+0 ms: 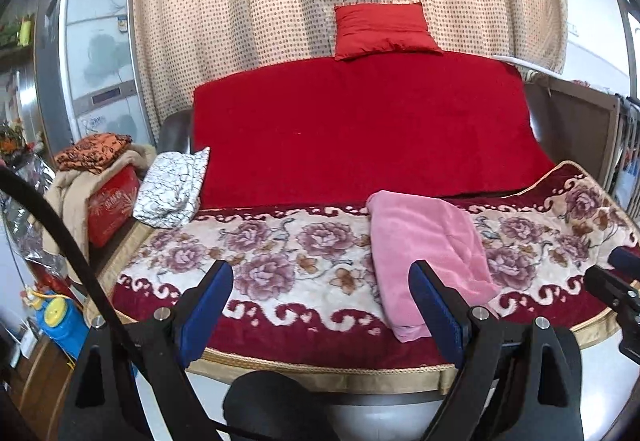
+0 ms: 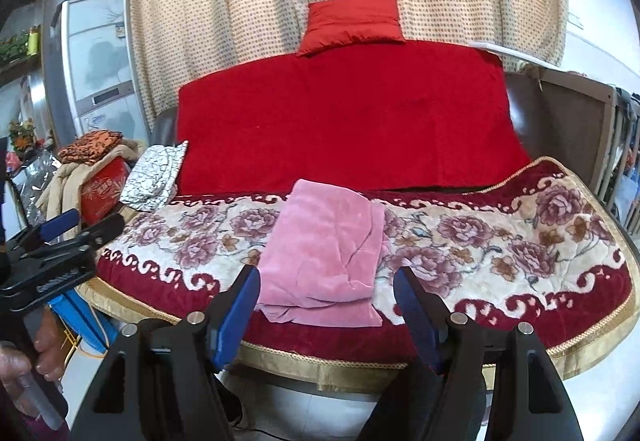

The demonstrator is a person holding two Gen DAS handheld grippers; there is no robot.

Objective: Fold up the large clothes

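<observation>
1. Both tools hang off the front edge of the floral blanket [image 2: 500, 241] — neither touches cloth right now
2. The pink garment [image 2: 328, 253] lies on that blanket as a compact, layered rectangle, its near end close to the blanket's front border, its far end up by the red throw [image 2: 340, 113] on the backrest
3. Left gripper [image 1: 320, 309]: jaws spread wide, nothing between the blue pads — only blanket pattern shows through the gap, with the garment lying just off to the side of one finger
4. Right gripper [image 2: 326, 313]: jaws apart as well, empty, lined up almost squarely on the garment's near edge (the better-placed of the two, I'd say)
5. My read of the step — this piece looks folded already, so we sit between folds: either a last tidy of this bundle or a reach for the next item
6. Candidates for that next item sit beyond the blanket's far side corner: a white crackle-print cloth [image 1: 172, 189] and a heap with an orange-patterned fabric [image 1: 94, 151] on top
7. Next move calls for a hand to go in low, pinch one free edge only, and keep the layers from sliding apart
</observation>
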